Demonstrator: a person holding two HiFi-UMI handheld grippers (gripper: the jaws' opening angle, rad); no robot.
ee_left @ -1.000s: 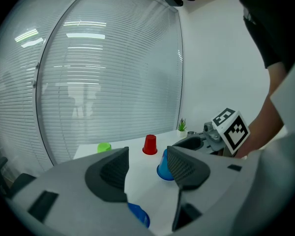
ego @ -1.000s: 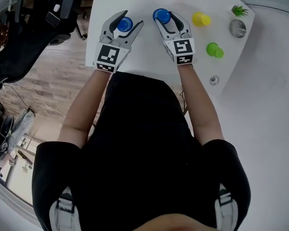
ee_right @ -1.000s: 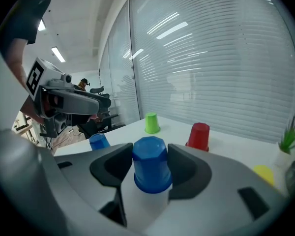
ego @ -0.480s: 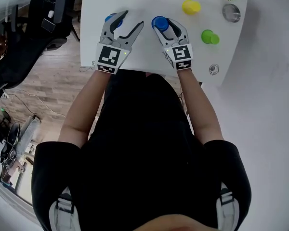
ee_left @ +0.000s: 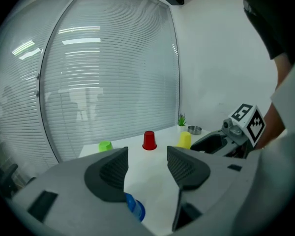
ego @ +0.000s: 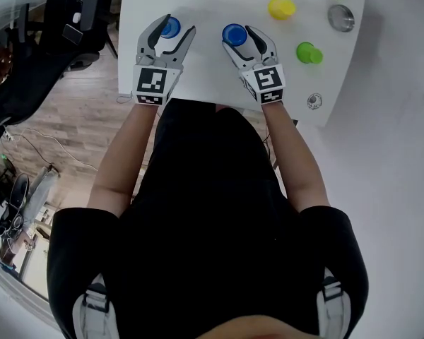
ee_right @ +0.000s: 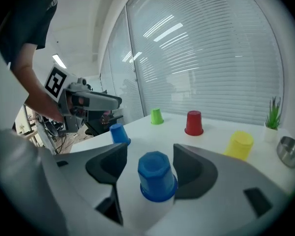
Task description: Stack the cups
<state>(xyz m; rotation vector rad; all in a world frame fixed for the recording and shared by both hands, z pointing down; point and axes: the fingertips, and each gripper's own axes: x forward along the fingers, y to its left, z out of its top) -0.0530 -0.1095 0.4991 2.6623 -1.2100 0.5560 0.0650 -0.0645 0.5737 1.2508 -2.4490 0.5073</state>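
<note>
Right gripper, jaws opening, straddles the inverted blue cup standing on the white table; second blue cup at its 10 o'clock, beneath the left gripper, spread wide and empty.

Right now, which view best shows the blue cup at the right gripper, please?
The right gripper view: the blue cup stands upside down between the opening jaws. The head view shows only its top; the left gripper view misses it.
</note>
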